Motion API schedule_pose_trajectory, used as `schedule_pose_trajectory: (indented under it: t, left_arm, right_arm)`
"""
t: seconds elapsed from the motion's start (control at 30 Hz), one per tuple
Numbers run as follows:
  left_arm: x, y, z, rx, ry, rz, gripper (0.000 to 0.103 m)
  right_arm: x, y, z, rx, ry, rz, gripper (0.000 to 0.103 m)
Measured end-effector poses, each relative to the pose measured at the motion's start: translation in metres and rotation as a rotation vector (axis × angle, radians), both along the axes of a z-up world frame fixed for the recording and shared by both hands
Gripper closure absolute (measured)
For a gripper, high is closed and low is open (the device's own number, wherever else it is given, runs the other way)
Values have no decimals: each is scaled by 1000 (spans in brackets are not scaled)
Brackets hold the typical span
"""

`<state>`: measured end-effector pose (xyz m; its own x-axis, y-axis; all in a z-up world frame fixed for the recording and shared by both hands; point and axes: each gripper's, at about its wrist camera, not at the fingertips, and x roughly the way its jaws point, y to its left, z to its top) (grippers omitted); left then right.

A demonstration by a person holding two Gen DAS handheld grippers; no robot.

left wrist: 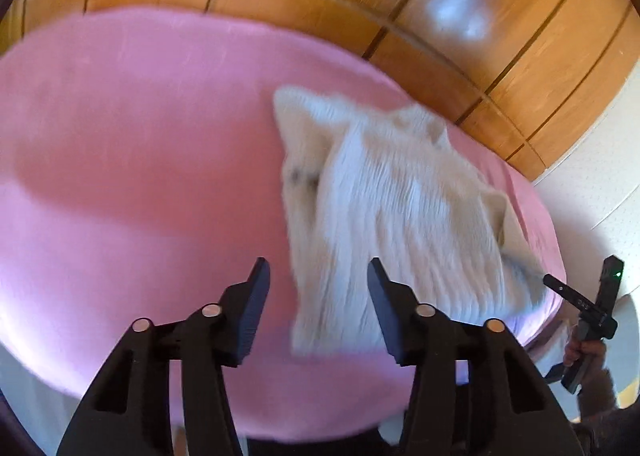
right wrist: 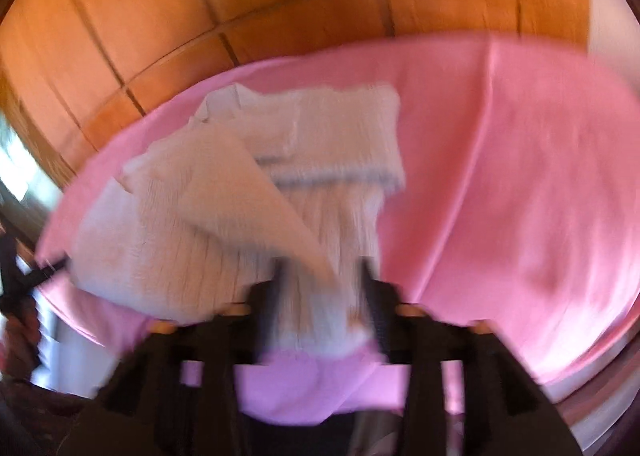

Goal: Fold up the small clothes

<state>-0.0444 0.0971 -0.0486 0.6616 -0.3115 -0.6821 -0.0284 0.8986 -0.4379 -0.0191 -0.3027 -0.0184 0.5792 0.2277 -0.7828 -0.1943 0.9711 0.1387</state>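
A cream ribbed knit garment (left wrist: 400, 208) lies partly folded on the pink bed sheet (left wrist: 140, 136). My left gripper (left wrist: 319, 276) hovers over its near corner. The jaws stand apart and the pads touch no cloth. In the blurred right wrist view the garment (right wrist: 192, 224) has a flap folded over its middle. My right gripper (right wrist: 324, 280) is open just above its near hem, with cloth showing between the fingers but not pinched. The left wrist view also shows the right gripper (left wrist: 582, 276) in a hand at the bed's right edge, open with nothing in it.
Wooden panelled doors (left wrist: 500, 56) rise behind the bed. A white wall (left wrist: 592, 192) stands at the right. The pink sheet (right wrist: 540, 196) stretches bare to the right of the garment, with a crease running through it.
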Motion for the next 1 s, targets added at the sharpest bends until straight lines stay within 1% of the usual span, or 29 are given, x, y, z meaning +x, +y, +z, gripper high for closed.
schedule_pose_trajectory:
  t: [0.07, 0.1, 0.17, 0.2, 0.27, 0.3, 0.33, 0.37, 0.4, 0.43, 0.47, 0.5, 0.57, 0.63, 0.7, 0.77, 0.83, 0.9, 0.93, 1.0]
  left_arm:
    - [16, -4, 5, 21, -18, -22, 53]
    - [24, -6, 6, 32, -22, -30, 53]
    - [40, -12, 4, 63, -22, -52, 53]
    - [47, -15, 2, 68, -20, -61, 53]
    - [57, -22, -2, 73, -15, -81, 53]
    - [63, -24, -6, 76, -8, -93, 53]
    - [68, -26, -10, 79, 1, -104, 53]
    - [72, -29, -14, 82, 11, -117, 66]
    - [77, -34, -18, 89, 26, -145, 92]
    - [78, -39, -19, 111, 23, -151, 97]
    - [75, -39, -16, 126, -1, -144, 97]
    - [72, -39, -12, 113, -21, -146, 97]
    - [64, -35, -1, 102, -68, -145, 97]
    - [51, -31, 14, 91, -122, -156, 97]
    - [41, -27, 29, 64, -174, -166, 97]
    - [40, -24, 39, 39, -209, -162, 97]
    - [46, -17, 49, -2, -241, -144, 97]
    - [57, -10, 58, -36, -268, -122, 97]
    - [65, -8, 61, -42, -276, -111, 97]
    - [85, -7, 66, -26, -279, -88, 97]
  right_arm:
    - [7, 19, 0, -76, -22, 73, 39]
    - [10, 35, -2, -125, -34, 133, 39]
    - [11, 56, -8, -195, -52, 209, 37]
    - [10, 71, -13, -266, -78, 259, 36]
    - [11, 91, -23, -376, -116, 314, 35]
    - [15, 100, -29, -404, -121, 341, 36]
    - [13, 99, -37, -405, -122, 361, 38]
    - [18, 103, -40, -402, -121, 372, 47]
    - [25, 107, -43, -408, -120, 375, 58]
    - [31, 109, -44, -416, -114, 369, 86]
    - [33, 104, -43, -412, -108, 361, 95]
    - [35, 98, -37, -378, -105, 343, 95]
    - [40, 80, -14, -262, -105, 279, 96]
    - [44, 63, 9, -158, -124, 220, 96]
    - [51, 37, 33, -36, -142, 153, 96]
    - [62, 17, 48, 69, -153, 100, 96]
    - [75, 4, 56, 137, -161, 60, 96]
    - [87, -1, 59, 168, -168, 35, 96]
    - [96, -3, 60, 179, -168, 23, 96]
    - [119, -8, 57, 212, -157, -12, 96]
